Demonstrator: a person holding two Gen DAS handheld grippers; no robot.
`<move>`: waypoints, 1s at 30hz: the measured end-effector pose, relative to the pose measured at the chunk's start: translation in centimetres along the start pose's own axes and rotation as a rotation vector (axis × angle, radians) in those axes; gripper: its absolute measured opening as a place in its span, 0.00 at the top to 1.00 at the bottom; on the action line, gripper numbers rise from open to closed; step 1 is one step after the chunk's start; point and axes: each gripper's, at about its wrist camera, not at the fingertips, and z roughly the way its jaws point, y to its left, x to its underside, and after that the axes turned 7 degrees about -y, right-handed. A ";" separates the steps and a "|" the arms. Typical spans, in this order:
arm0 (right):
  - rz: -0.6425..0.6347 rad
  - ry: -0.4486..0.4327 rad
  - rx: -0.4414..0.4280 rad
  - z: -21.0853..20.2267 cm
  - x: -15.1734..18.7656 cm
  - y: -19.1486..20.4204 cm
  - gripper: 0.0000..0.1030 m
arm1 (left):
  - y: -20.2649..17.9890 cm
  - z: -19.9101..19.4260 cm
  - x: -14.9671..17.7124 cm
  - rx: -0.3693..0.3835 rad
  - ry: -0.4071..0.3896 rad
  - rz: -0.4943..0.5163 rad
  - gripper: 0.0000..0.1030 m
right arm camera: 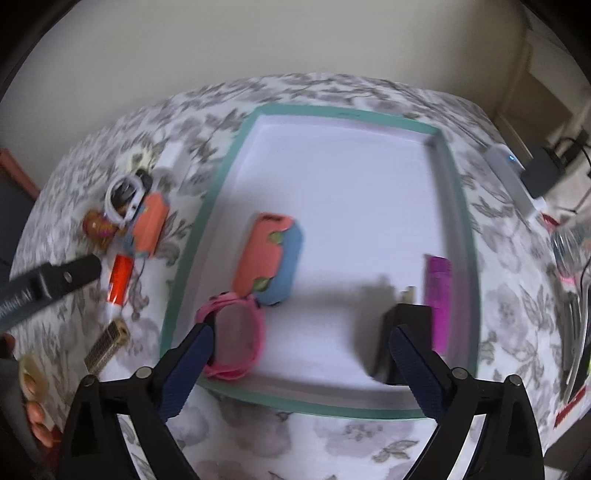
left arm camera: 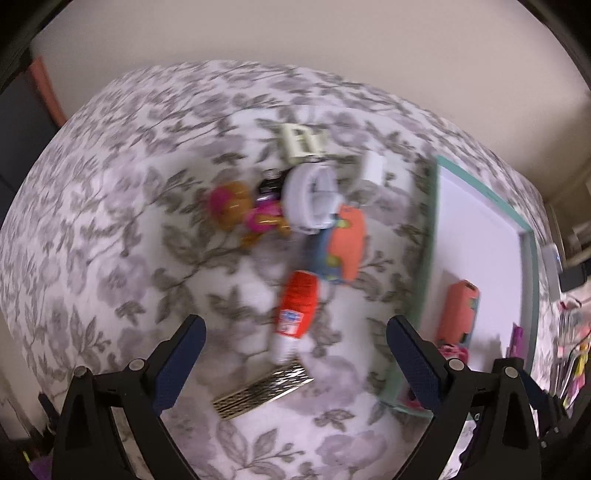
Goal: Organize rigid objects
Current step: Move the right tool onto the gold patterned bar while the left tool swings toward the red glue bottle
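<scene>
On my far left, in the left wrist view, a dark cabinet edge with a salmon strip (left arm camera: 44,88) stands against a plain cream wall (left arm camera: 295,33). Below it spreads the bench under a grey floral cloth (left arm camera: 92,221). My left gripper (left arm camera: 295,332) hangs over it with jaws spread wide and nothing between them. Ahead lies the loose pile: a small doll (left arm camera: 236,210), a white round holder (left arm camera: 312,199), an orange-and-blue case (left arm camera: 341,245), a red-and-white tube (left arm camera: 295,310) and a patterned metal bar (left arm camera: 262,391), all blurred.

Further right sits the teal-rimmed white tray (right arm camera: 236,155). My right gripper (right arm camera: 301,341) is over its near edge, jaws wide apart, gripping nothing. In the tray are pink goggles (right arm camera: 236,343), a second orange-and-blue case (right arm camera: 269,258), a black block (right arm camera: 402,332) and a magenta tube (right arm camera: 437,295). Beyond the right rim lie a white power strip (right arm camera: 513,177) and dark cables.
</scene>
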 end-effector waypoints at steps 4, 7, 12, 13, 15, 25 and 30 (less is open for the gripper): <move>-0.046 0.003 -0.021 0.4 0.3 2.1 0.03 | 2.7 -0.2 0.0 -0.023 0.010 -0.057 0.04; -0.060 0.001 -0.048 0.5 0.3 3.6 0.03 | 4.4 -0.4 -0.1 -0.040 0.011 -0.088 0.04; -0.080 0.000 -0.087 0.4 0.3 6.1 0.03 | 6.0 0.1 0.2 -0.091 0.038 -0.076 0.04; -0.083 0.002 -0.096 0.5 0.3 6.6 0.03 | 6.3 0.2 0.3 -0.102 0.050 -0.075 0.04; -0.097 0.000 -0.115 0.5 0.4 7.8 0.03 | 6.7 0.4 0.6 -0.130 0.075 -0.082 0.04; -0.181 0.006 -0.159 1.1 1.1 13.1 0.03 | 12.2 2.3 2.3 -0.231 0.218 -0.249 0.04; -0.237 -0.008 -0.111 1.7 1.5 15.0 0.02 | 14.8 1.9 2.6 -0.256 0.216 -0.344 0.04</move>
